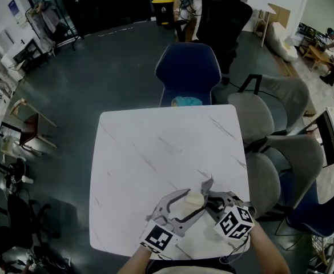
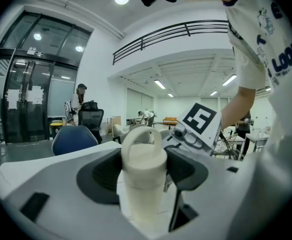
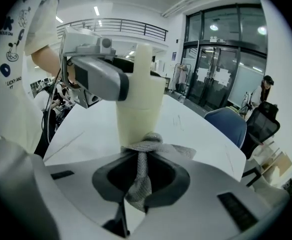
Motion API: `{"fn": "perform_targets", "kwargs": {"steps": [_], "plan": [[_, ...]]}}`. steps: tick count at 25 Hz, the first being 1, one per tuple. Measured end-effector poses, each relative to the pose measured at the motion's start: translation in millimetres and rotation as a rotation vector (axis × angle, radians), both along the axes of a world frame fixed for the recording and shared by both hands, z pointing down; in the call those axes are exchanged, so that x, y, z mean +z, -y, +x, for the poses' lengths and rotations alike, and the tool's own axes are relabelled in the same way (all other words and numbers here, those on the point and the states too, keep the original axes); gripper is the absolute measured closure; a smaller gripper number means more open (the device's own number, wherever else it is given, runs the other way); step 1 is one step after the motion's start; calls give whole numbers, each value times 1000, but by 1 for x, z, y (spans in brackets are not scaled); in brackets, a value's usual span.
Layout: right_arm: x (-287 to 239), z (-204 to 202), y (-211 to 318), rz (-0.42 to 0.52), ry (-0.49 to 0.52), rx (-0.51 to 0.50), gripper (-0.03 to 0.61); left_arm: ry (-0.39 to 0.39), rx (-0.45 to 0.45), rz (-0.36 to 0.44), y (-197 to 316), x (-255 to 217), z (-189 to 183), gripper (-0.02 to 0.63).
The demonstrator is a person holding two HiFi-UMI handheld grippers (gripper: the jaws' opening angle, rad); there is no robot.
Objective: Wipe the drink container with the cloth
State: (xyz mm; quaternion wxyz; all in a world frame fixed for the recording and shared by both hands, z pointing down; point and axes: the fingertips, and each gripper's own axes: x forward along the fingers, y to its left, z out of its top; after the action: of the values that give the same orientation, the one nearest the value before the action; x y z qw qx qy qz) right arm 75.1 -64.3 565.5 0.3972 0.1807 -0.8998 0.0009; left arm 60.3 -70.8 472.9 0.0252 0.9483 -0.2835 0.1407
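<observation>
A cream drink container [image 1: 194, 198] [image 2: 142, 176] [image 3: 139, 99] with a loop handle on its lid stands upright near the front edge of the white marble table [image 1: 155, 153]. My left gripper [image 1: 185, 204] [image 2: 143, 184] is shut on its body. My right gripper [image 1: 210, 198] [image 3: 142, 176] is shut on a grey cloth [image 1: 207, 185] [image 3: 142, 174], whose bunched end presses against the container's lower side. In the right gripper view the left gripper's jaw crosses the container's upper part.
A blue chair [image 1: 188, 73] with a light-blue item on its seat stands at the table's far edge. Several grey chairs [image 1: 269, 153] line the right side. Dark floor surrounds the table; people stand in the background.
</observation>
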Motion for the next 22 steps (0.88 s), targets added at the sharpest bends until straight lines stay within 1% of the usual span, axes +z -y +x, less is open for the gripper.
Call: {"fn": "perform_targets", "kwargs": {"steps": [8, 12, 16, 22], "plan": [[-27, -4, 4, 48, 11, -35, 528, 25, 223, -2, -7, 6, -1, 330], [-39, -4, 5, 58, 5, -57, 528, 38, 320, -10, -8, 4, 0, 330], [-51, -7, 7, 67, -9, -72, 528, 50, 395, -14, -10, 2, -2, 330], [-66, -9, 11, 97, -12, -78, 528, 51, 467, -14, -11, 3, -2, 330]]}}
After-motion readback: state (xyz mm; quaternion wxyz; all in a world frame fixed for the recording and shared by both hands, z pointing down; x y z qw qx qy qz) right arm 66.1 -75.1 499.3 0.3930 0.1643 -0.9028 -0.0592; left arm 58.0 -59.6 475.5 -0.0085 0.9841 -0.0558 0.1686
